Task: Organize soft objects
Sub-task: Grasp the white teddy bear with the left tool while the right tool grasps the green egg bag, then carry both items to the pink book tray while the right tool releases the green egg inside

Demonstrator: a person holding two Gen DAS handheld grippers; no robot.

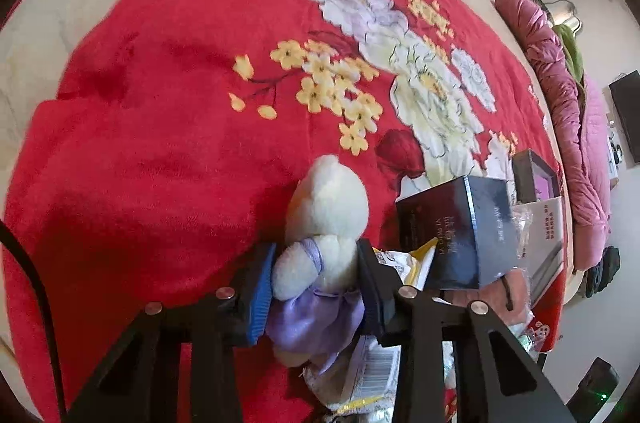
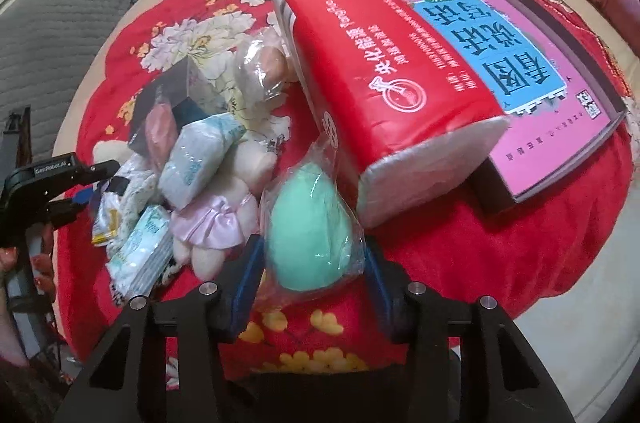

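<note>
Left gripper [image 1: 316,275] pinches a white plush bear [image 1: 324,223]; right gripper [image 2: 314,263] clamps a bagged green sponge [image 2: 310,227] above the red blanket [image 1: 160,143].

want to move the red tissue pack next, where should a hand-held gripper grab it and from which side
Grip the red tissue pack across its narrow width near the white end, coming from that end. It lies tilted with its far part propped on the book, so this end points toward the right hand-held gripper and its long sides show bare there.
</note>
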